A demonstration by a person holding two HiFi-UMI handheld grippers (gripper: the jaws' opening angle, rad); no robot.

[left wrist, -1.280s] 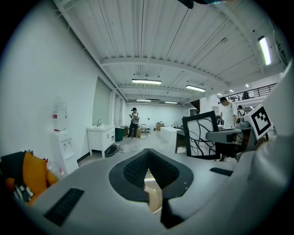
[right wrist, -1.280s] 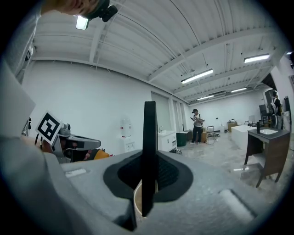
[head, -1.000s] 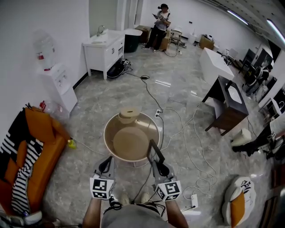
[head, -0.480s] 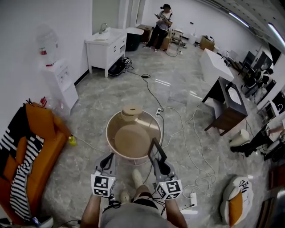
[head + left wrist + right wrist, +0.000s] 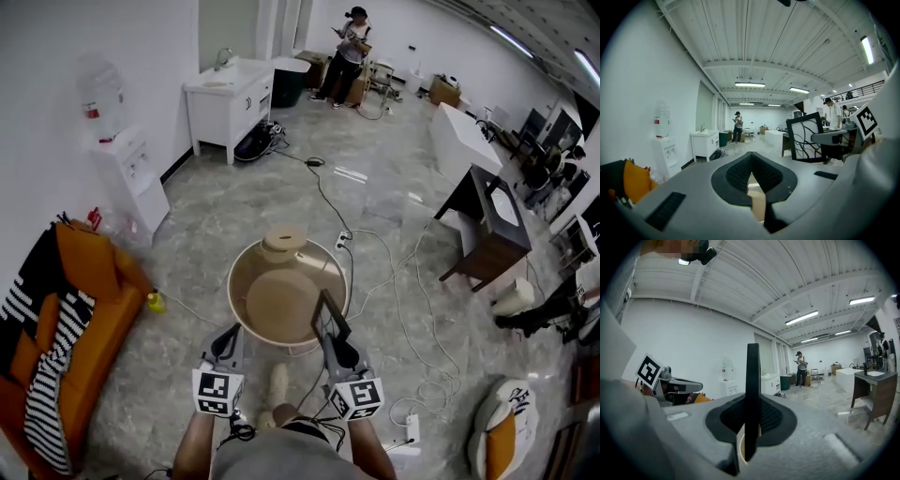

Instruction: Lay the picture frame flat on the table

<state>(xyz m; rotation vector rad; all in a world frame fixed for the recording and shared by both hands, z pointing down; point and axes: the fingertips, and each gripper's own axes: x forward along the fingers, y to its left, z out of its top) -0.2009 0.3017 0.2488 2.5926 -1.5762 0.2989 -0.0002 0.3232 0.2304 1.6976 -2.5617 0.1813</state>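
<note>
A black picture frame point(image 5: 327, 320) with white, black-lined art stands on edge in my right gripper point(image 5: 336, 349), over the near right rim of the round tan table point(image 5: 272, 305). In the right gripper view the picture frame point(image 5: 751, 394) runs edge-on between the pads, and the right gripper point(image 5: 751, 404) is shut on it. The left gripper view shows the frame's face point(image 5: 805, 138) off to the right. My left gripper point(image 5: 225, 345) hovers by the table's near left rim, apart from the frame. The left gripper point(image 5: 750, 157) holds nothing and its tips meet. A small round wooden block point(image 5: 284, 239) sits on the far rim.
Cables point(image 5: 398, 309) and a power strip point(image 5: 411, 427) lie on the floor right of the table. An orange sofa point(image 5: 80, 309) with striped cloth is at left, a water dispenser point(image 5: 131, 178) and white sink cabinet point(image 5: 230, 98) behind. A dark desk point(image 5: 487, 225) stands right. A person point(image 5: 352, 42) is far off.
The person has stepped, and the table and room have slid slightly right in the head view. Both grippers moved along together, the right one still gripping the upright frame.
</note>
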